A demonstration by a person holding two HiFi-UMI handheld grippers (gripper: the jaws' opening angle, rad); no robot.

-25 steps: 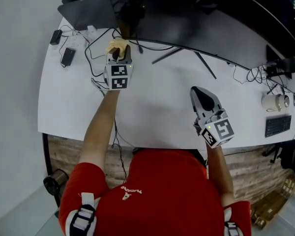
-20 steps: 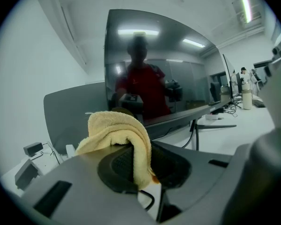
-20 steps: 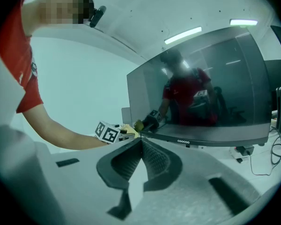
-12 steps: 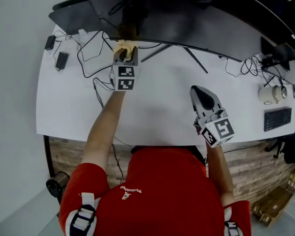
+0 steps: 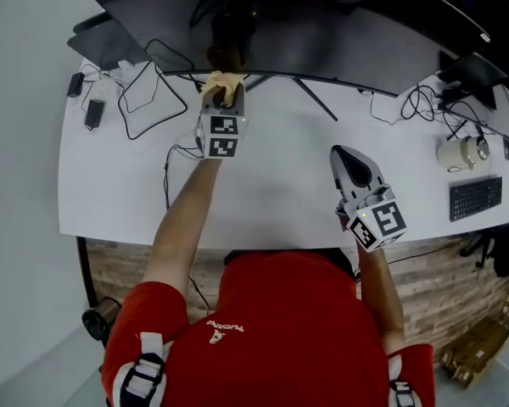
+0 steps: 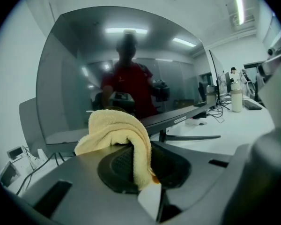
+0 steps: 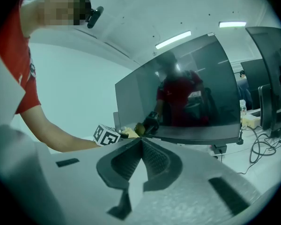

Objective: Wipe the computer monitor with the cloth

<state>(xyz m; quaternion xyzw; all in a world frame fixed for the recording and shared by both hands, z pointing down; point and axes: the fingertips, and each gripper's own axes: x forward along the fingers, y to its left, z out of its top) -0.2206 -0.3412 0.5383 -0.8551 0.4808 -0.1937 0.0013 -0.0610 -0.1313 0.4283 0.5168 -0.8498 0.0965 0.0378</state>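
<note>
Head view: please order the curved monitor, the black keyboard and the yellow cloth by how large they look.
1. curved monitor, largest by far.
2. black keyboard.
3. yellow cloth, smallest, though the left gripper hides part.

White desk (image 5: 271, 185) — pale walls (image 7: 75, 93), ceiling strip lights (image 6: 239, 8)

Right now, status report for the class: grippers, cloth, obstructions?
Left gripper shut on cloth, near lower edge of monitor. Right gripper shut, empty. Nothing blocks monitor.
</note>
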